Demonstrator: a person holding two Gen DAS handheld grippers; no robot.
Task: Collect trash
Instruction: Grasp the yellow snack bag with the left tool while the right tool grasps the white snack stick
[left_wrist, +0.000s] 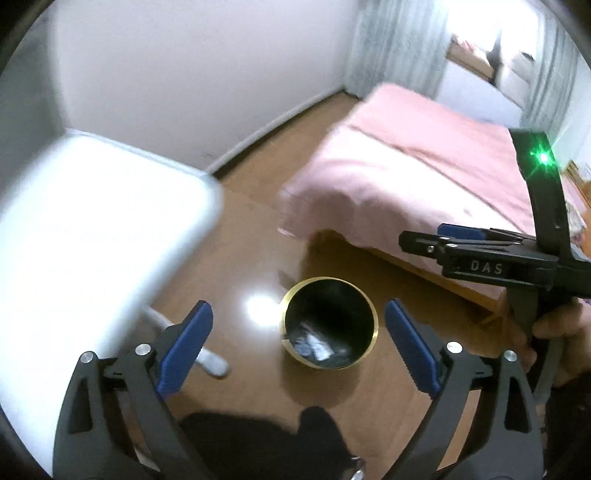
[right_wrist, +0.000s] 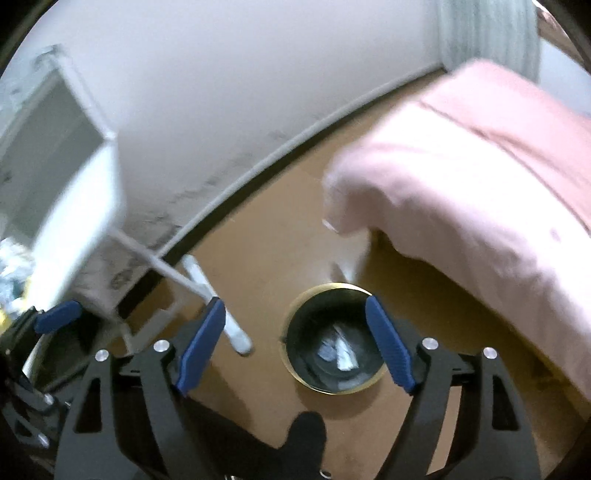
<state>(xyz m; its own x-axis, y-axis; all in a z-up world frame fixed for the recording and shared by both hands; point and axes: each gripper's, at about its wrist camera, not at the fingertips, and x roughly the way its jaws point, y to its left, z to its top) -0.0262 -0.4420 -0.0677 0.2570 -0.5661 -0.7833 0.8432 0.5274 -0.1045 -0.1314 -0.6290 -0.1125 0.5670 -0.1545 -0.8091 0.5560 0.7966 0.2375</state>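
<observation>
A round black trash bin with a gold rim (left_wrist: 330, 325) stands on the brown wooden floor; it also shows in the right wrist view (right_wrist: 334, 341). Crumpled pale trash (left_wrist: 314, 341) lies at its bottom, seen again in the right wrist view (right_wrist: 341, 350). My left gripper (left_wrist: 299, 343) is open and empty, above the bin. My right gripper (right_wrist: 295, 341) is open and empty, also above the bin. In the left wrist view the right gripper (left_wrist: 443, 240) shows from the side at the right edge, held by a hand (left_wrist: 554, 332).
A bed with a pink cover (left_wrist: 406, 166) stands right of the bin, also in the right wrist view (right_wrist: 480, 177). A white table (left_wrist: 85, 221) with thin white legs (right_wrist: 207, 291) stands to the left. A white wall and baseboard run behind. Grey curtains (left_wrist: 391, 40) hang at the back.
</observation>
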